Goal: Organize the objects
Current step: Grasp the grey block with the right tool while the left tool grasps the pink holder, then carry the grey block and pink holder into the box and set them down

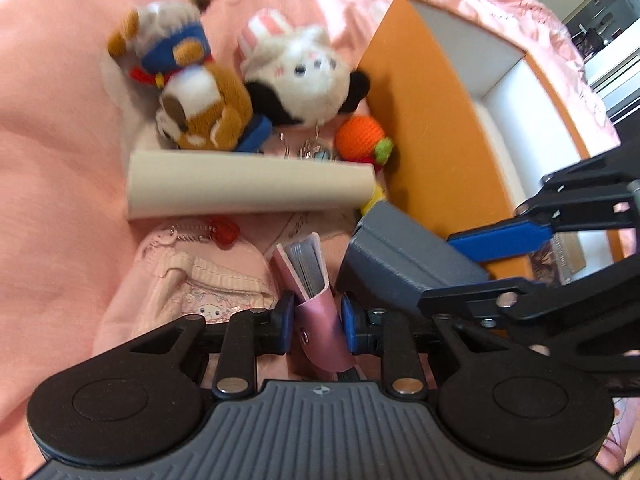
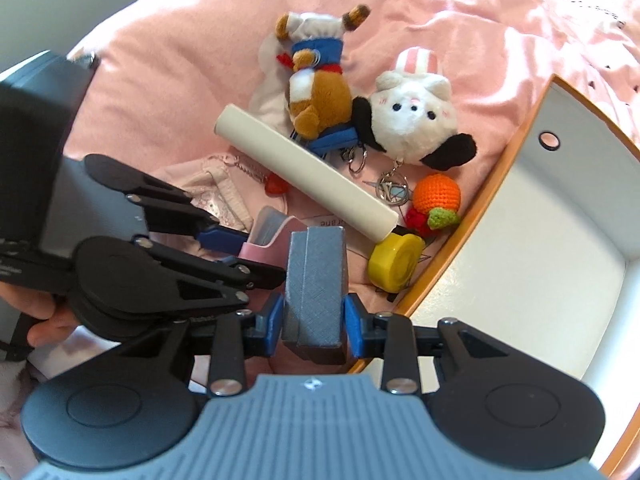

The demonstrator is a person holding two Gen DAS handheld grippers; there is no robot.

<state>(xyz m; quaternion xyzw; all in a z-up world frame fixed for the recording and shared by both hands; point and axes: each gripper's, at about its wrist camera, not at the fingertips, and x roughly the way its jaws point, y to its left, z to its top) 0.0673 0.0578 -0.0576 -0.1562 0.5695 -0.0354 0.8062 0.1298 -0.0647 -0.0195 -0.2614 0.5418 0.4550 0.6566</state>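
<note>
In the left wrist view my left gripper (image 1: 316,322) is shut on a pink card holder (image 1: 320,300) with grey cards sticking out of its top, just above the pink bedding. My right gripper (image 2: 314,320) is shut on a grey textured box (image 2: 316,280), held upright beside the orange rim of an open orange box with a white inside (image 2: 520,264). The two grippers are close together, the grey box (image 1: 400,256) just right of the card holder. The orange box's outer wall (image 1: 424,120) rises behind them.
On the pink blanket (image 2: 180,60) lie a white tube (image 2: 304,172), a brown plush (image 2: 316,92), a white-and-black plush (image 2: 416,120), an orange crocheted fruit (image 2: 436,196), a yellow round piece (image 2: 396,266), a pink pouch (image 1: 192,276) and key rings (image 2: 394,190).
</note>
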